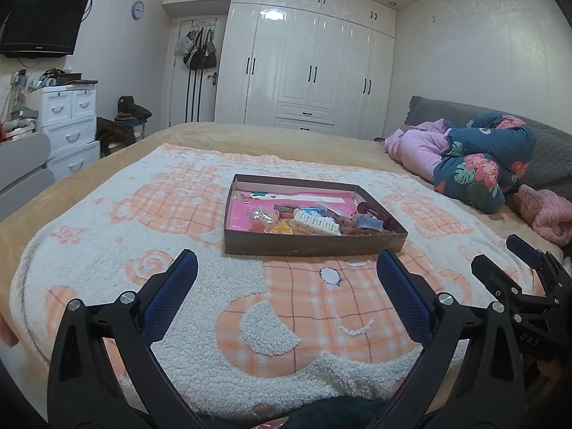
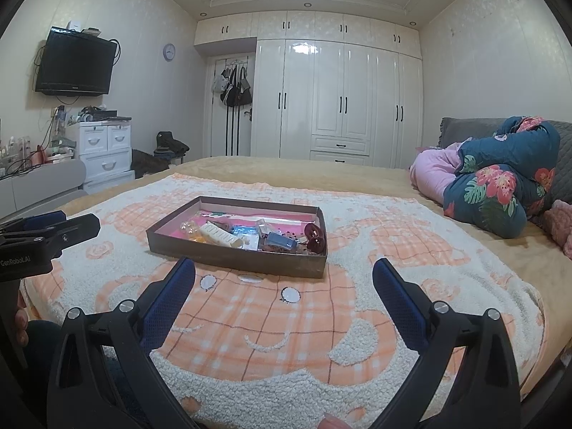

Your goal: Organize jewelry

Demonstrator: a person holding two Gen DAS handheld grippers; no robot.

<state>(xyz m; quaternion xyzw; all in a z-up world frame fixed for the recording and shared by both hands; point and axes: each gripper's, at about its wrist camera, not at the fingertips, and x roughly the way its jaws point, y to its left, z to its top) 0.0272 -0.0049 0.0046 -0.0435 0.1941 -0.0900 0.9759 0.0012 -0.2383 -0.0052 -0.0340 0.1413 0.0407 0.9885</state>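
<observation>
A shallow cardboard box (image 1: 314,241) sits on the peach-and-white blanket (image 1: 214,314) spread over the bed, and everything worth sorting is inside it. A white hair claw (image 1: 316,224) lies near the box's front wall with its long axis running roughly along that wall; just behind it are a small blue piece (image 1: 368,222), a yellow piece (image 1: 280,228) and a dark red clip (image 1: 371,210) towards the box's right end. The rest is a jumble too small to name.

The left gripper (image 1: 286,286) hovers in front of the box with its jaws spread wide and nothing between them; the box lies straight ahead of it, slightly right of centre. The right gripper (image 2: 284,287) is likewise wide open and empty, with the box ahead and a little to its left. Neither touches the box.

Both stand about equally near the front wall, so either could go in. The white claw, seen from the right wrist (image 2: 221,237), probably suits the left arm, and the dark red clip (image 2: 314,241) the right.
</observation>
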